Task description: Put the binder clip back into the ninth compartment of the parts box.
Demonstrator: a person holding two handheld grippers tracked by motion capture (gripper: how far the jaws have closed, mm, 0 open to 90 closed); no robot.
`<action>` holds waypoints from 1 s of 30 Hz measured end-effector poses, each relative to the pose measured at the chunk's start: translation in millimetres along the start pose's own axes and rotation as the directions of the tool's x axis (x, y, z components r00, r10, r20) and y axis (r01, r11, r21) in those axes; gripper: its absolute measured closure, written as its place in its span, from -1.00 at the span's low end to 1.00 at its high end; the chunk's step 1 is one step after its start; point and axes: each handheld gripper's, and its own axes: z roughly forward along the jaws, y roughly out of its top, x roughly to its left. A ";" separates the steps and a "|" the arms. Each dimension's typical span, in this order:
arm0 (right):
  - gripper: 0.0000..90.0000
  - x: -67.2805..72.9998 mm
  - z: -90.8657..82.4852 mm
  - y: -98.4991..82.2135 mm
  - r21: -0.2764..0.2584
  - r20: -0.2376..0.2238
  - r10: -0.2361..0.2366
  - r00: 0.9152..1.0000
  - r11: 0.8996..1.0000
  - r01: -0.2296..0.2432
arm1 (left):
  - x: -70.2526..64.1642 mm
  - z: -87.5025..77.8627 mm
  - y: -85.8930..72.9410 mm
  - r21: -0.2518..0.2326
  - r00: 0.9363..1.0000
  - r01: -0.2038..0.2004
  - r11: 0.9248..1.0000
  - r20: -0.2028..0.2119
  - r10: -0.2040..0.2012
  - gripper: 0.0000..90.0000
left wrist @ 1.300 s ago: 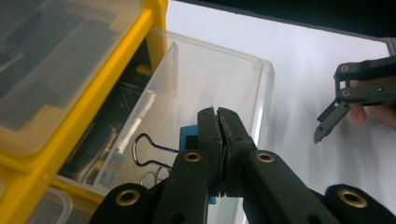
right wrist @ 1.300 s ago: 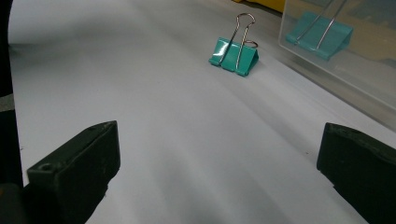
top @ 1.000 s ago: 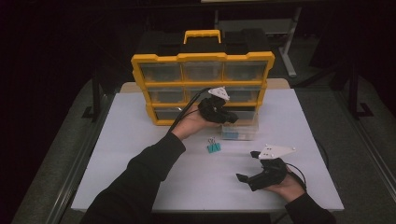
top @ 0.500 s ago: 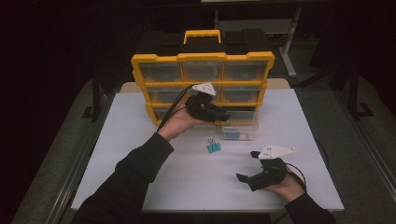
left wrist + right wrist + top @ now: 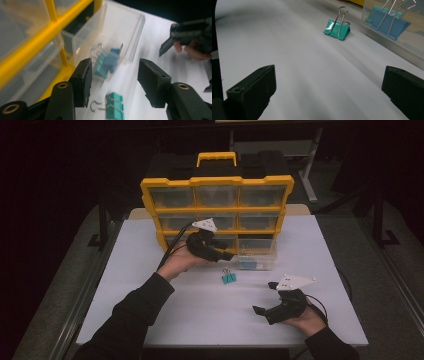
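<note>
Teal binder clip lying loose on the white table, both grippers empty.

The binder clip (image 5: 229, 278) is teal with two silver wire handles; it lies on the white table (image 5: 150, 270) just in front of a clear plastic drawer (image 5: 256, 254) pulled out of the yellow organizer (image 5: 217, 184). In the right gripper view one handle stands up and the other is folded down over the body. Inside the drawer sit more clips (image 5: 106, 62), one teal and one blue, with the same wire loops. The left gripper (image 5: 220, 251) hovers near the drawer front and above the clip, its jaws having just been opening, parted with nothing between the pads. The right gripper (image 5: 264, 299) rests well apart from the clip, near the table's front edge, its jaws spread wide and holding nothing.
</note>
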 end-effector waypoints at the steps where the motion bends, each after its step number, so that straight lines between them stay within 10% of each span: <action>1: -1.00 0.0 0.0 0.0 0.000 0.000 0.000 1.000 1.000 0.000 | 0.1 1.9 -3.4 0.004 1.000 0.002 1.000 0.001 -0.002 -0.03; 15: -1.00 0.0 0.2 -0.1 0.003 0.000 -0.001 1.000 1.000 0.001 | -0.7 30.4 -40.4 0.042 1.000 0.014 0.999 -0.011 -0.013 -0.14; 30: -1.00 -0.2 0.4 -0.3 0.004 0.000 -0.001 1.000 1.000 0.001 | -3.5 47.5 -55.6 0.036 1.000 0.020 0.999 -0.014 -0.020 0.18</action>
